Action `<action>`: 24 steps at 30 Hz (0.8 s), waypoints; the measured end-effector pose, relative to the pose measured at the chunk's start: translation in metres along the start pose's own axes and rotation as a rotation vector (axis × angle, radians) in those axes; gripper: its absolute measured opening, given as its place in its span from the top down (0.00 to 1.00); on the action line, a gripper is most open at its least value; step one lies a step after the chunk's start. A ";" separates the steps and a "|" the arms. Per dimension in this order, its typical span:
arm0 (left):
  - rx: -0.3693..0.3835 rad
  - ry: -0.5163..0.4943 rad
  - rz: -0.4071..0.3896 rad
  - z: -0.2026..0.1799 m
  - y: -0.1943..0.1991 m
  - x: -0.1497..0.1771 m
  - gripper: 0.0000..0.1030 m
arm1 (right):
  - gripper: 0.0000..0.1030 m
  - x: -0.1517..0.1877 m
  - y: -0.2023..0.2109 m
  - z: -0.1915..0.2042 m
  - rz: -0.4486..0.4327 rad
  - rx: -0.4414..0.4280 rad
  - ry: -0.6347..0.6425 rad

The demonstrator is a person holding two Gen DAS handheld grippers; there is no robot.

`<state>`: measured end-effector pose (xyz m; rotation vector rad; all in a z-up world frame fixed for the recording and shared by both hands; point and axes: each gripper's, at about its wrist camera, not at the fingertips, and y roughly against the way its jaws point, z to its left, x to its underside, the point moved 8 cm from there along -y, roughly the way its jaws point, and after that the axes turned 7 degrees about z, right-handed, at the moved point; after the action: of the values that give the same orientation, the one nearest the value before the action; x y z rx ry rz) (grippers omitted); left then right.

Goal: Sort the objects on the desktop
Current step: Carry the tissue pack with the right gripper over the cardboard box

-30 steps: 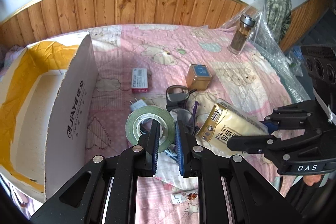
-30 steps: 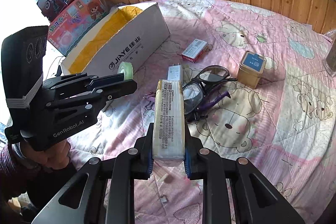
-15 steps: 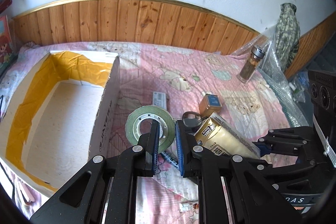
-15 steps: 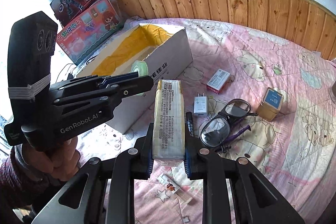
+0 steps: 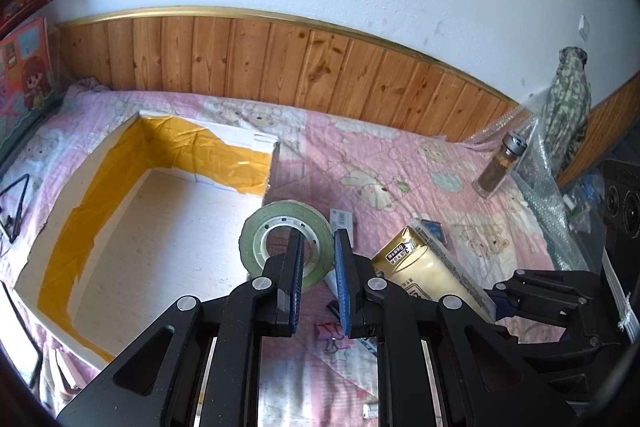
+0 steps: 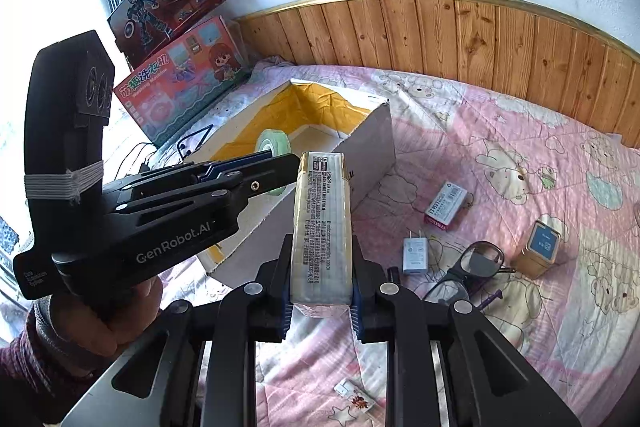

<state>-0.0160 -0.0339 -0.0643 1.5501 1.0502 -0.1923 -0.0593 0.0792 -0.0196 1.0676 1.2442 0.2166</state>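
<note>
Pinching the tape roll (image 5: 286, 241), the left gripper (image 5: 318, 279) hangs over the box (image 5: 100, 163). Right gripper (image 6: 320, 291) clamps the gold carton (image 6: 322, 223), lower centre.

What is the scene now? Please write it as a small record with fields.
surface: pink quilt
left tongs: shut on green tape roll, above the box
right tongs: shut on gold carton
box: open cardboard box, nothing seen inside
on quilt: glasses, white charger, gold tin, red-white packet
</note>
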 end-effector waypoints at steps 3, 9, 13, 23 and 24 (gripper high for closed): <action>-0.008 0.023 -0.012 0.012 0.004 -0.004 0.86 | 0.77 -0.005 -0.004 0.008 -0.004 0.002 0.009; -0.020 0.078 -0.021 0.036 0.005 -0.013 0.86 | 0.77 -0.016 -0.011 0.022 -0.015 0.005 0.021; -0.018 0.116 -0.018 0.050 0.002 -0.018 0.86 | 0.77 -0.026 -0.015 0.033 -0.024 0.018 0.035; 0.009 0.231 0.008 0.088 -0.008 -0.025 0.86 | 0.77 -0.047 -0.034 0.043 -0.007 0.067 0.050; 0.009 0.242 0.010 0.092 -0.010 -0.025 0.86 | 0.77 -0.051 -0.036 0.044 -0.007 0.070 0.051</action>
<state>0.0014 -0.1263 -0.0819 1.6148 1.2301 -0.0019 -0.0549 0.0030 -0.0158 1.1238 1.3094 0.1969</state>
